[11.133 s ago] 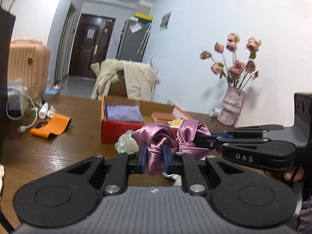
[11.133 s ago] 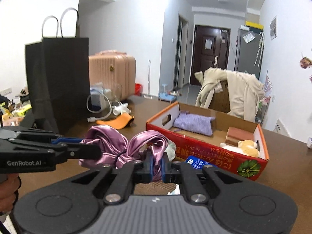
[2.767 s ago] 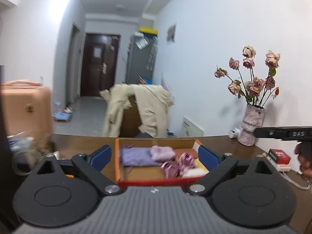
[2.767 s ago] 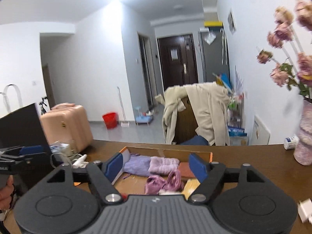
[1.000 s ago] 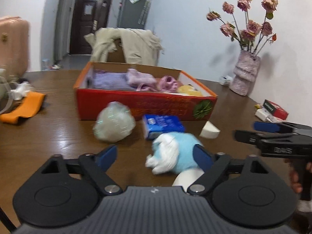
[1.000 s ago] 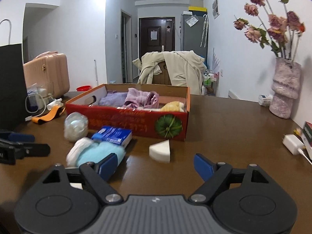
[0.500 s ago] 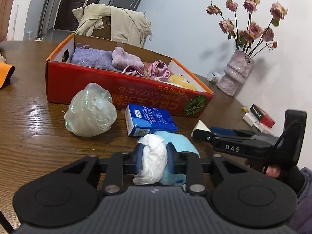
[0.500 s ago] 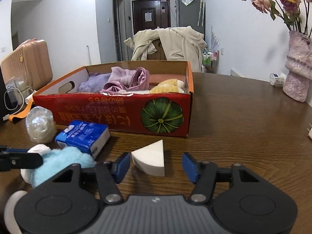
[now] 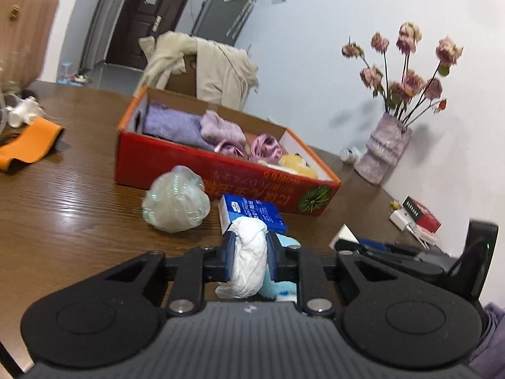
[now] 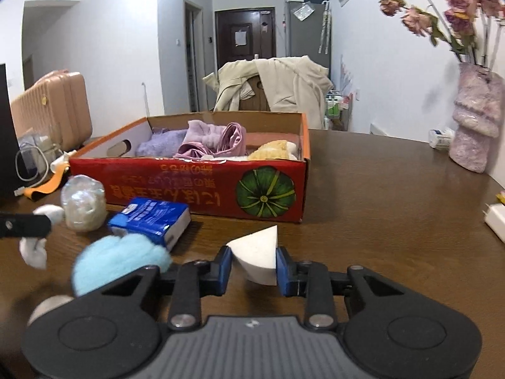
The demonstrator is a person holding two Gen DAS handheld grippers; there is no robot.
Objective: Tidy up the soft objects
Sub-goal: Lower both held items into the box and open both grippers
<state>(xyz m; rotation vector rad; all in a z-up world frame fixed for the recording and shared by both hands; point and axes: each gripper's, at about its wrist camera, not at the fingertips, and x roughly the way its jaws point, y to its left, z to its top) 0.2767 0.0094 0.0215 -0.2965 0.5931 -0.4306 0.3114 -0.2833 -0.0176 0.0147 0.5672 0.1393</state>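
Observation:
My left gripper [image 9: 249, 254] pinches the white end of a blue and white plush toy [image 9: 249, 265], its jaws still closing, low over the brown table. The right wrist view shows the toy's blue body [image 10: 120, 262] hanging beside the left gripper [image 10: 25, 225]. My right gripper [image 10: 253, 267] is closing on a white sponge wedge [image 10: 255, 252], and both pads touch its sides. The left wrist view shows that gripper [image 9: 363, 246] at the sponge [image 9: 344, 232]. The red cardboard box [image 9: 176, 164] behind holds purple cloths, pink satin scrunchies and a yellow plush.
A blue tissue pack [image 9: 252, 211] and a clear crumpled plastic ball [image 9: 175, 203] lie in front of the box. An orange strap [image 9: 28, 142] lies far left. A vase of flowers [image 9: 382, 154], a white charger and a red packet [image 9: 416, 218] stand at the right edge.
Both grippers went from wide open to closed. The left one closed on the toy's white end and raised it a little; the right one moved in and closed around the sponge wedge.

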